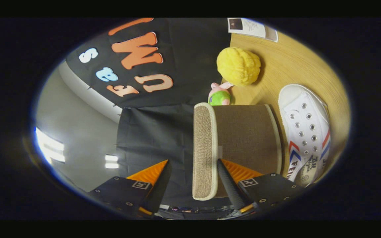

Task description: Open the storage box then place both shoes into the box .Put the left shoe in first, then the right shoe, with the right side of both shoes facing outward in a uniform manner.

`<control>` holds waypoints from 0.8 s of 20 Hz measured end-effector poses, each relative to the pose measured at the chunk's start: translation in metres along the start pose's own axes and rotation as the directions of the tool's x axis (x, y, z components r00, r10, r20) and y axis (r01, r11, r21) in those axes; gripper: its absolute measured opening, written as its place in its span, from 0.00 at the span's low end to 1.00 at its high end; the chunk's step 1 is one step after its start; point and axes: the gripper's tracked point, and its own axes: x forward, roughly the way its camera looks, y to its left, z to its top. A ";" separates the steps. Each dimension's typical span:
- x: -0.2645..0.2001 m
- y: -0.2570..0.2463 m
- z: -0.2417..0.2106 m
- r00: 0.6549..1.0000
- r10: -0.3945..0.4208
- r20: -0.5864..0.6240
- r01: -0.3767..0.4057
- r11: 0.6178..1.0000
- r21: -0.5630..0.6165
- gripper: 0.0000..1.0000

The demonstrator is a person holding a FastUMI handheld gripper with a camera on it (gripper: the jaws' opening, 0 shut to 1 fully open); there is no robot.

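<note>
The tool (193, 165) is rolled on its side, so the wooden tabletop (293, 62) stands like a wall. Its fingers are spread wide, holding nothing; the cream-trimmed lid edge of the brown woven-fabric storage box (243, 132) lies in the gap, nearer one finger (230, 185). A white canvas shoe with red and blue stripes (306, 132) sits just beside the box. Beyond it are a yellow fuzzy ball (239, 65) and a small pink toy pig in green (220, 94)
</note>
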 end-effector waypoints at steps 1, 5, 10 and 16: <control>0.001 0.002 0.001 1.000 0.002 0.014 -0.002 1.000 -0.011 0.77; 0.016 -0.017 -0.016 0.993 -0.118 -0.007 0.117 0.991 -0.058 0.35; 0.028 -0.001 -0.016 0.970 -0.224 0.098 0.236 0.962 -0.136 0.01; 0.072 0.083 -0.027 0.966 -0.203 0.163 0.236 0.946 -0.221 0.02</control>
